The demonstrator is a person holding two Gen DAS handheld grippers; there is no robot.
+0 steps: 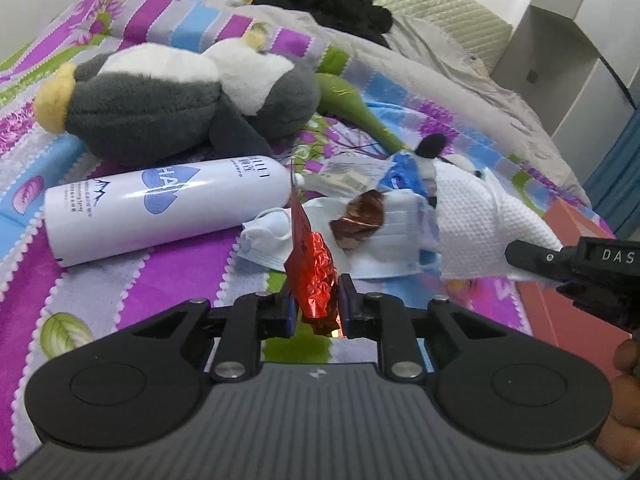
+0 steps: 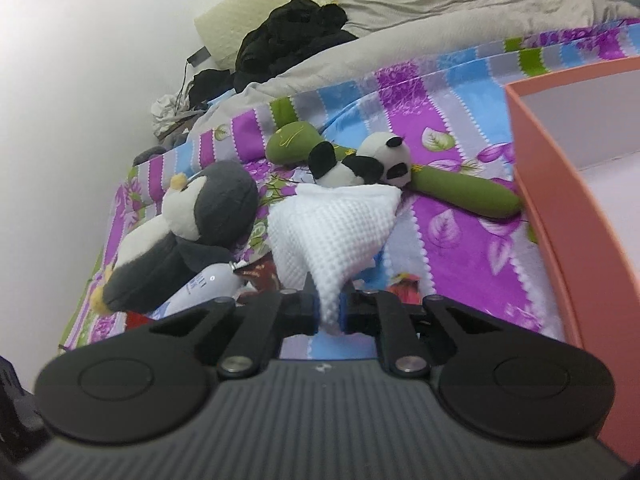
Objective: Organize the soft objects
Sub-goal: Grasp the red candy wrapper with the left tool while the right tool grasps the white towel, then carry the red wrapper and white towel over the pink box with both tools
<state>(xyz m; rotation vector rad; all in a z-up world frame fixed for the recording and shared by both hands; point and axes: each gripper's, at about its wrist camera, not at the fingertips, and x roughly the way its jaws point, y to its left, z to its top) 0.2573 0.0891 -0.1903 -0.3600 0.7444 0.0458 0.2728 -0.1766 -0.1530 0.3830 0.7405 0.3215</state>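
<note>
On the bed [image 1: 168, 264], just in front of the white spray can [image 1: 160, 208], the left claw [image 1: 316, 312] is closed on a red foil wrapper [image 1: 314, 276]. Right of the can, the right claw [image 2: 329, 312] pinches a white cloth [image 2: 332, 224]. Behind the can lies a penguin toy [image 1: 168, 100]; the panda [image 2: 364, 164] lies behind the cloth, near the pink box [image 2: 560, 216].

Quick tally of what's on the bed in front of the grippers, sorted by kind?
Plush toys: 3, penguin, panda, green plush
White cloths: 1
Foil wrappers: 2, red, brown
Face masks: 2
Spray cans: 1
Total: 9
</note>
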